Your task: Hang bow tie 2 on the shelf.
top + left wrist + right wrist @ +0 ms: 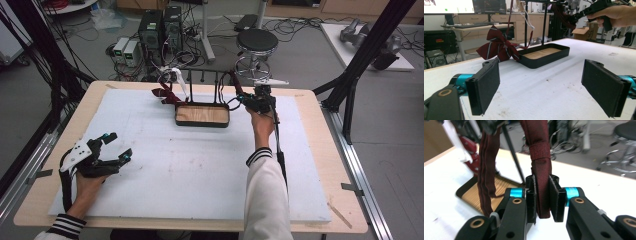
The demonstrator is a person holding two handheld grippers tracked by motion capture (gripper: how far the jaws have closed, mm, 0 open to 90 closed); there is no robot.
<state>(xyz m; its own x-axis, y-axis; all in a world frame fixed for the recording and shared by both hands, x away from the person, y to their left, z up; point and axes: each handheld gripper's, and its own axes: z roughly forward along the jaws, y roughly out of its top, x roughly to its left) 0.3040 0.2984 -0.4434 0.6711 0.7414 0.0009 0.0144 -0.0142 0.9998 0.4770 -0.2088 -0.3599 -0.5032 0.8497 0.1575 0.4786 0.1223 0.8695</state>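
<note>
Right tongs (543, 200): pinching dark red tie (539, 170) hanging from rack (202, 80).
Left tongs (116, 146): spread, idle over bench (310, 100).
Done: tie gripped.
Left: likely pulling it off rack.

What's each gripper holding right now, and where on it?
The right gripper is clamped on the lower end of a dark red fabric strap hanging from the rack. The left gripper is open and holds nothing.
</note>
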